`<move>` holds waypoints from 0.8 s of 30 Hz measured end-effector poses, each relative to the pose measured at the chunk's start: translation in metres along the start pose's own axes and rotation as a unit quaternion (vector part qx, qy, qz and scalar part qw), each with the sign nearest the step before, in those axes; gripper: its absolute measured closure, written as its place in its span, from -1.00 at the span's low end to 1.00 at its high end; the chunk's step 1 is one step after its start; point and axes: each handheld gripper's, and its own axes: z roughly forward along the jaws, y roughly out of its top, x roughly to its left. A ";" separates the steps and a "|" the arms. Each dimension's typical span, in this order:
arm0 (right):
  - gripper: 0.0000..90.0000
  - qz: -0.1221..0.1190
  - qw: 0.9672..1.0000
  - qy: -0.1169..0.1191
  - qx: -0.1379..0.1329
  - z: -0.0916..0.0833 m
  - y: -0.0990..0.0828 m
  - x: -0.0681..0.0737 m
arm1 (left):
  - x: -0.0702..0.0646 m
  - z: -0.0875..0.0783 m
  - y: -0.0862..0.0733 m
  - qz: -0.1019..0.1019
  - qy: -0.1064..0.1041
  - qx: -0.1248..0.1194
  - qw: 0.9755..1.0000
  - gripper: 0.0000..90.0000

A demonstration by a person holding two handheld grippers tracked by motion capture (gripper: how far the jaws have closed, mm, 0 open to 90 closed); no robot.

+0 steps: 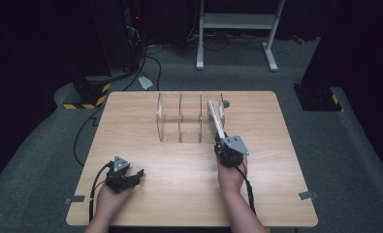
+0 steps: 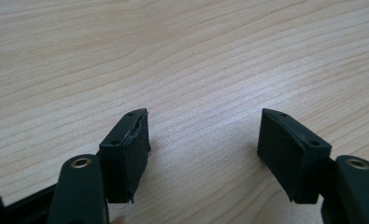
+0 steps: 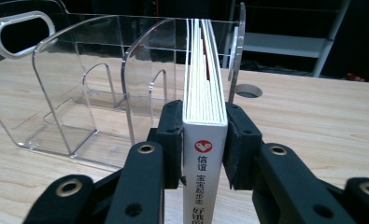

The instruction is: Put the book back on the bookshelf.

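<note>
At the far right of the desk (image 1: 131, 121), my right claw (image 3: 204, 135) grips the book (image 3: 203, 88) by its spine, half inside the rightmost slot of the clear rack (image 3: 79, 93). Next: push deeper, then release. My left claw (image 2: 203, 149) rests wide, holding nothing.

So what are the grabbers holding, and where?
The right gripper pinches a white book by its spine end, the pages inside the clear rack. The left gripper holds nothing.
</note>
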 end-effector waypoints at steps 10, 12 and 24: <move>0.47 0.017 0.999 0.039 0.012 -0.005 -0.001 -0.006 | 0.000 0.000 0.000 0.000 0.000 0.000 1.000 -0.24; 0.47 0.016 0.999 0.043 0.012 -0.006 -0.002 -0.007 | 0.000 0.000 0.000 0.000 0.000 0.000 1.000 -0.24; 0.49 0.059 0.995 0.077 0.027 -0.012 -0.007 -0.019 | 0.000 0.000 0.000 0.000 0.000 0.000 1.000 -0.24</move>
